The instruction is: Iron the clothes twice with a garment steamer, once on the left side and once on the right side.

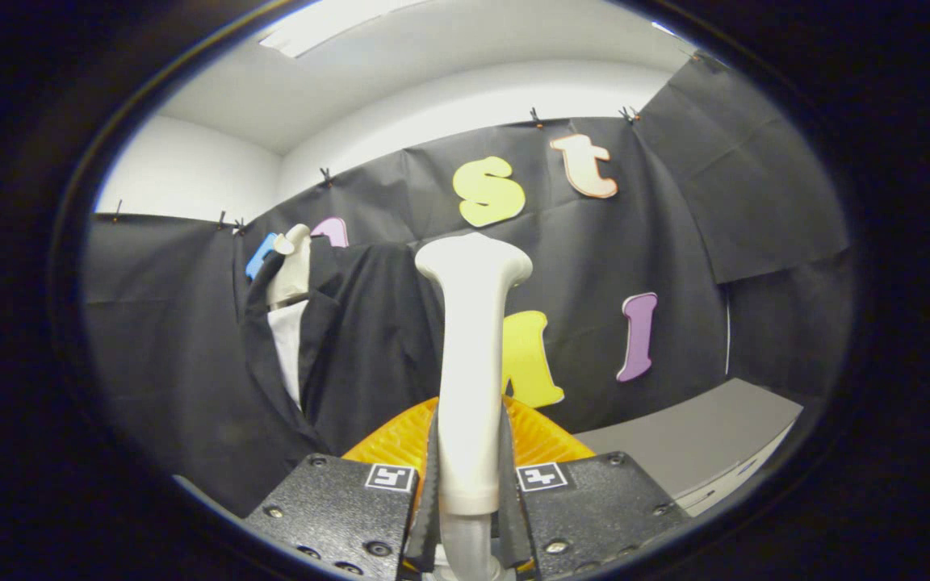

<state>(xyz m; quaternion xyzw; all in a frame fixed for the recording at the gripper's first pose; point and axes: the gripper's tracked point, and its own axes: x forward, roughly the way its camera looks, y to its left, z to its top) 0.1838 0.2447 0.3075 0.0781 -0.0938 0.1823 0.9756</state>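
Observation:
A white garment steamer (471, 363) stands upright between my fingers, its flared head at the top and its handle pinched low down. My gripper (469, 492) is shut on that handle, both black fingers (429, 500) pressing its sides. A black jacket (352, 347) hangs on a pale mannequin neck (291, 270) ahead and to the left of the steamer head, with a white shirt front (287, 347) showing in its opening. The steamer head is apart from the jacket, to the right of its lapel.
An orange ribbed object (542, 440) sits just behind the fingers. A grey table surface (699, 440) lies lower right. Black cloth (150, 323) covers the booth walls all around, with white wall and ceiling above.

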